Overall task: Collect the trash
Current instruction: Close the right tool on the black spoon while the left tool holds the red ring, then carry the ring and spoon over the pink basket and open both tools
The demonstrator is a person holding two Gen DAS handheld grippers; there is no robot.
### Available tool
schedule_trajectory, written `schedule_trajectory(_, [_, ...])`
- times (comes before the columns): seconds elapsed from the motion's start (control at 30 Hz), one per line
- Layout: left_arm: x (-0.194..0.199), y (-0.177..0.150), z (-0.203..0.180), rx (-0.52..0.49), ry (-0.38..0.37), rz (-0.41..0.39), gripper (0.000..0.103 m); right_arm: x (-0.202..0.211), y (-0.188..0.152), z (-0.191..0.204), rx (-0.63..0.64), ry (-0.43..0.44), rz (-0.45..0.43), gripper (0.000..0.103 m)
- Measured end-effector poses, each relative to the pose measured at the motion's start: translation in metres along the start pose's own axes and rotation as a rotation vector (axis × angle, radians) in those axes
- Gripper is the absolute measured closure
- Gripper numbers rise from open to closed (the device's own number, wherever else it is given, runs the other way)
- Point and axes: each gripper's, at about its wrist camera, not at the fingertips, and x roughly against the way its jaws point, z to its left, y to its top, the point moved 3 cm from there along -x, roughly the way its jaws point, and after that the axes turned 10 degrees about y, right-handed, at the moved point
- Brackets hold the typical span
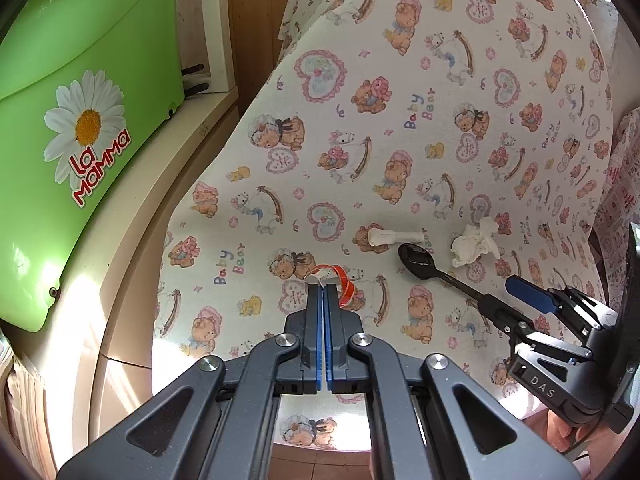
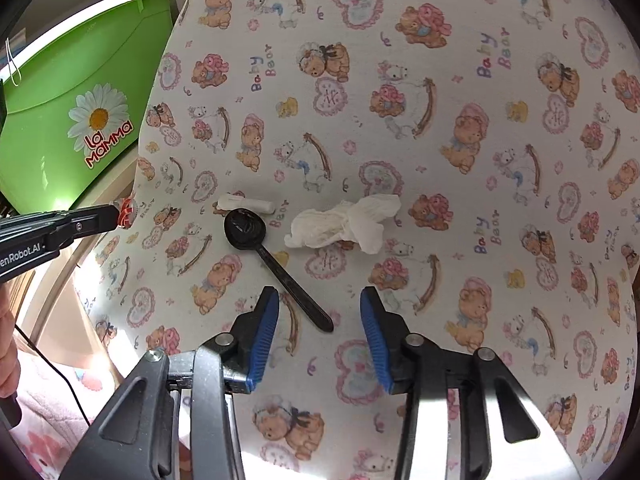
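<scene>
My left gripper (image 1: 323, 286) is shut on a red and white wrapper (image 1: 340, 278) and holds it above the table's left part; it also shows in the right wrist view (image 2: 125, 211). My right gripper (image 2: 318, 304) is open and empty, just above the handle of a black plastic spoon (image 2: 276, 256). A crumpled white tissue (image 2: 344, 222) lies beyond the right gripper. A small white twisted paper (image 2: 246, 202) lies by the spoon's bowl. In the left wrist view the spoon (image 1: 424, 260), tissue (image 1: 476, 242) and white paper (image 1: 394, 236) lie right of my left gripper.
The table wears a teddy-bear patterned cloth (image 1: 400, 120). A green plastic bin (image 1: 80, 120) with a daisy label stands to the left on a beige ledge, also in the right wrist view (image 2: 88, 120). A patterned cloth (image 1: 624, 184) is at the right edge.
</scene>
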Motion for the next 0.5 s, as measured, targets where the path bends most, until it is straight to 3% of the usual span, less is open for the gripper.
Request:
schedule_trajectory(0.27, [-0.001, 0.005, 0.006, 0.020, 0.007, -0.003, 0.102, -0.022, 0.004, 0.018, 0.085, -0.071, 0.004, 0.060])
schedule_trajectory(0.3, [-0.001, 0.004, 0.006, 0.020, 0.012, -0.001, 0.102, -0.022, 0.004, 0.020, 0.094, -0.070, 0.004, 0.063])
schedule_trajectory(0.37, [-0.002, 0.003, 0.006, 0.025, 0.010, 0.009, 0.102, -0.023, 0.003, 0.025, 0.110, -0.050, 0.016, 0.084])
schedule_trajectory(0.43, [-0.003, 0.003, 0.006, 0.030, 0.008, 0.014, 0.102, -0.022, 0.002, 0.029, 0.122, -0.029, 0.027, 0.093])
schedule_trajectory(0.5, [-0.003, 0.002, 0.005, 0.029, 0.011, 0.014, 0.102, -0.019, -0.002, 0.030, 0.113, 0.001, 0.026, 0.095])
